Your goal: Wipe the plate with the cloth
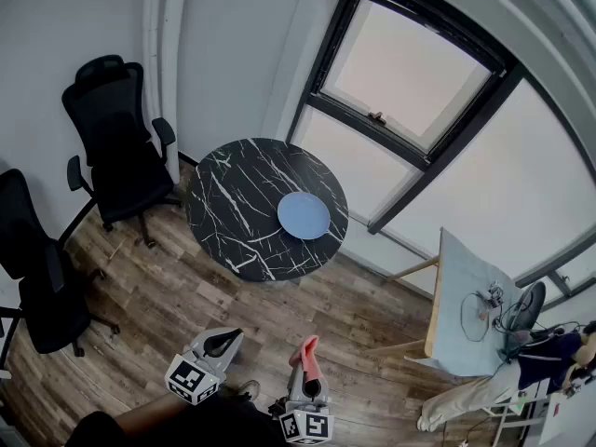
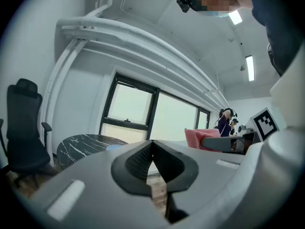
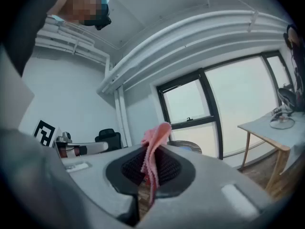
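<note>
A light blue plate (image 1: 304, 216) lies on the right part of a round black marble table (image 1: 233, 203), well ahead of both grippers. My right gripper (image 1: 311, 369) is shut on a pink cloth (image 1: 304, 351), which sticks up between its jaws; in the right gripper view the cloth (image 3: 153, 149) hangs pinched at the gripper (image 3: 150, 168). My left gripper (image 1: 223, 342) is shut with nothing in it; its jaws meet at the gripper tip (image 2: 152, 162). In the left gripper view the table (image 2: 88, 144) and the cloth (image 2: 202, 138) show beyond it.
Two black office chairs (image 1: 119, 147) (image 1: 33, 268) stand left of the table. A light wooden side table (image 1: 466, 305) with cables and a lamp is at the right, with a person (image 1: 521, 371) beside it. Large windows (image 1: 410, 73) line the far wall. The floor is wood planks.
</note>
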`<state>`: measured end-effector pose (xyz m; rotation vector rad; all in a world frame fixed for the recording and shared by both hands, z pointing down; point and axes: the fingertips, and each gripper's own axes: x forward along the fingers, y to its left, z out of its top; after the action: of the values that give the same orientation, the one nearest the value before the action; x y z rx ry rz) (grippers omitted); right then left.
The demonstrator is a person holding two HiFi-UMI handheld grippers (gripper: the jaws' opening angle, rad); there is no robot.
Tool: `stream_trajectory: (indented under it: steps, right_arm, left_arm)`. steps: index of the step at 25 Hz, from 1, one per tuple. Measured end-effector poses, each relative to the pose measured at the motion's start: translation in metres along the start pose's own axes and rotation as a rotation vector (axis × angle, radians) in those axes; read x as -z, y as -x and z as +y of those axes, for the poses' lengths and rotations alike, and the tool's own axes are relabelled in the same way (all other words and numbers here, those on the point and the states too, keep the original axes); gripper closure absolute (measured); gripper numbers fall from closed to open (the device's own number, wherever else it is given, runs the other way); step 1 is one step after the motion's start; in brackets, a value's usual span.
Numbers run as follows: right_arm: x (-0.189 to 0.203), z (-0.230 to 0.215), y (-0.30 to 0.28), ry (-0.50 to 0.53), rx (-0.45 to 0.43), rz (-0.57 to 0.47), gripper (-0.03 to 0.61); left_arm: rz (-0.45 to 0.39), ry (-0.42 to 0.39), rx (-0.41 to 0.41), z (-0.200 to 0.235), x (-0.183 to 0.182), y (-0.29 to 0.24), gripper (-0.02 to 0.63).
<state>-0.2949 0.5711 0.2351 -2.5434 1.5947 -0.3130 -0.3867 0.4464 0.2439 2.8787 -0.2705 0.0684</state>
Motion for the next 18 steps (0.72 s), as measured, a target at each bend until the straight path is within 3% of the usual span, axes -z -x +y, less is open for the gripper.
stream_trajectory:
  steps: [18]
  right_arm:
    - [-0.009,-0.045,0.029,0.029,-0.062,-0.017,0.568]
  left_arm:
    - [0.040,-0.006,-0.051,-0.046,0.017,-0.034,0.612]
